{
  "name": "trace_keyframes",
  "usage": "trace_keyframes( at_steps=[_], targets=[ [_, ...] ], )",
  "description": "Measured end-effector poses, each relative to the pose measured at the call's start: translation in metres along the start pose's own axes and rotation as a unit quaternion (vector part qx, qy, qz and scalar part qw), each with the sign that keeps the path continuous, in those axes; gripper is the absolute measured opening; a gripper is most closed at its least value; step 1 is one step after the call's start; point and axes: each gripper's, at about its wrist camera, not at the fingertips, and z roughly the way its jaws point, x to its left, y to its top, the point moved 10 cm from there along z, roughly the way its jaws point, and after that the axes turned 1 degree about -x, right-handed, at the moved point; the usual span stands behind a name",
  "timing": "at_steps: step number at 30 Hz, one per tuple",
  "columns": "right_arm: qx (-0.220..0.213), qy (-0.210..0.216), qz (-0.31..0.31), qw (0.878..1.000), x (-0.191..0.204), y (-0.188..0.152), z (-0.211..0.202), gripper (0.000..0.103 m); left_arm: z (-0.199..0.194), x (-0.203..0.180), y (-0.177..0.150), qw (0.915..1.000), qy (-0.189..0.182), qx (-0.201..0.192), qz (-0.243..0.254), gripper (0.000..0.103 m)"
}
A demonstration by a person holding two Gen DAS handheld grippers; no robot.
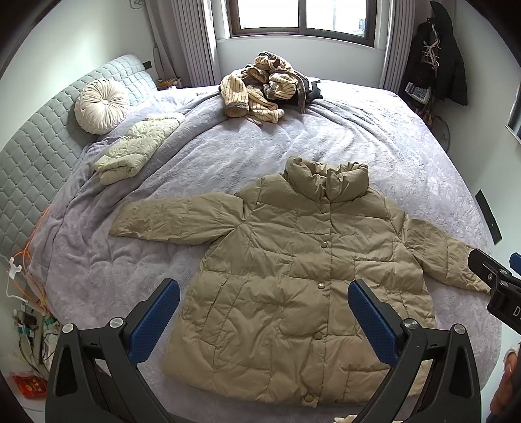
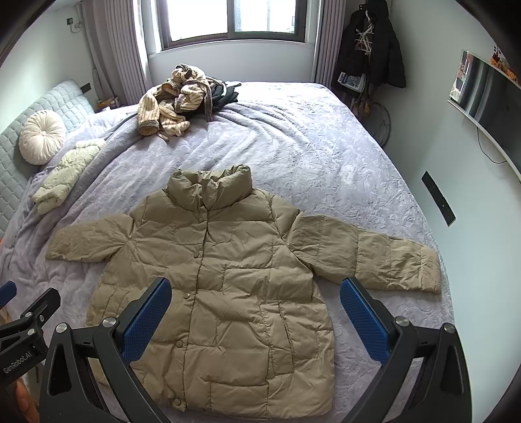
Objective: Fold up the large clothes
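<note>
- Soft daylight enters through the wood-framed window far ahead of both claws; its panes are blown out to white.
- The lilac quilted bedspread is evenly lit, with faint shadows in its creases.
- Strong fisheye bending curves the walls, and black vignette fills the corners.
- Focus is sharp mid-frame and softer toward the edges.

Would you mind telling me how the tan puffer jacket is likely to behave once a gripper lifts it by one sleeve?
The tan puffer jacket would probably drape limply, since it lies flat and creased on the bed. Its quilted fill suggests it is light for its bulk. The smooth shell may slip between the pads.
</note>
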Motion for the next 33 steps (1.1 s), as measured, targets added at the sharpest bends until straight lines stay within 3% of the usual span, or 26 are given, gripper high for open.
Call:
trace_keyframes(
  at_steps=[33],
  targets=[
    [0.005, 0.002, 0.004, 1.0, -0.001, -0.0035, 0.0019, 0.103, 0.0001, -0.0007, 0.0013, 1.0, 0.0, 0.002, 0.001, 0.103]
  ],
)
